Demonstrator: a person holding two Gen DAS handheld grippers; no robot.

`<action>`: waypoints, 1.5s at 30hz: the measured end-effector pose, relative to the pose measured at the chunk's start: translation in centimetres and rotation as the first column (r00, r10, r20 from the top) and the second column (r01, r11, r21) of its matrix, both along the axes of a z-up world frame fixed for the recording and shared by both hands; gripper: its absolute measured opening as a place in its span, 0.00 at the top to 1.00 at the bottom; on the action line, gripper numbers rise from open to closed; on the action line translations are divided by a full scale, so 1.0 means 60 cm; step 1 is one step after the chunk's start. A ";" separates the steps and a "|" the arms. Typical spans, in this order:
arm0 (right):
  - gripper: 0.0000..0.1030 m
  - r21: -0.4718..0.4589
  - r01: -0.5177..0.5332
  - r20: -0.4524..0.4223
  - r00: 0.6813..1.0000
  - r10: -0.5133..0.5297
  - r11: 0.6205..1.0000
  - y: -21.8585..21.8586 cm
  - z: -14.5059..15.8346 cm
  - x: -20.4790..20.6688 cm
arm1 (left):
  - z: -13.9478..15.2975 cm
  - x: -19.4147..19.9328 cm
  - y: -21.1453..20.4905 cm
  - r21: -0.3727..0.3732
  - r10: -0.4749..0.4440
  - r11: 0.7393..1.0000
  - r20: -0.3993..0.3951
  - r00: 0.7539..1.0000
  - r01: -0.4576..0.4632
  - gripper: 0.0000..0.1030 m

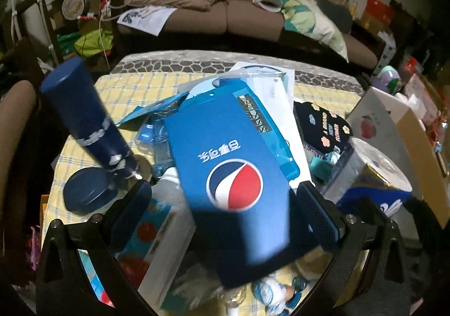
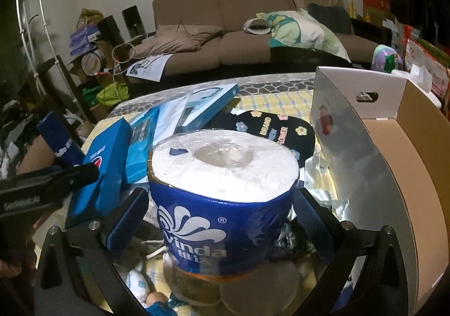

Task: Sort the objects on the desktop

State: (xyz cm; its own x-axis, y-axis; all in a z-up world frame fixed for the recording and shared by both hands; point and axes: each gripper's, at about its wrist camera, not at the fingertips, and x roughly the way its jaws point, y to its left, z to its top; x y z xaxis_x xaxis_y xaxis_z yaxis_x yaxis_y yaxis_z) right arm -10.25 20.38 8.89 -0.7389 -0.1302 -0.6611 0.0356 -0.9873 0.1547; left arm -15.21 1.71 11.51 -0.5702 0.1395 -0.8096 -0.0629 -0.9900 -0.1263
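A blue Pepsi box lies tilted across the pile on the table, its near end between my left gripper's wide-open fingers, with gaps on both sides. It also shows in the right wrist view. A wrapped Vinda toilet paper roll stands upright between my right gripper's fingers, which sit close at its two sides; whether the pads press it is unclear. The roll also shows in the left wrist view.
A tall blue tube and a dark blue lid are at the left. An open cardboard box stands at the right. Teal flat boxes, a black flowered pouch and small items cover the yellow checked tablecloth. A sofa is behind.
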 end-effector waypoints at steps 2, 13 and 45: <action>0.00 0.007 -0.001 0.007 1.000 0.001 1.000 0.001 -0.003 -0.007 | -0.007 -0.010 0.004 -0.014 0.001 1.000 0.021 1.000 -0.001 0.00; 0.00 -0.055 0.027 0.086 0.996 -0.022 0.998 0.006 -0.012 -0.030 | -0.043 -0.038 0.035 -0.097 -0.009 0.995 0.117 0.993 0.020 0.04; 0.01 -0.104 -0.016 0.099 0.995 0.026 0.994 0.021 -0.004 -0.015 | -0.001 -0.035 0.042 -0.179 -0.097 0.978 0.067 0.993 0.108 0.47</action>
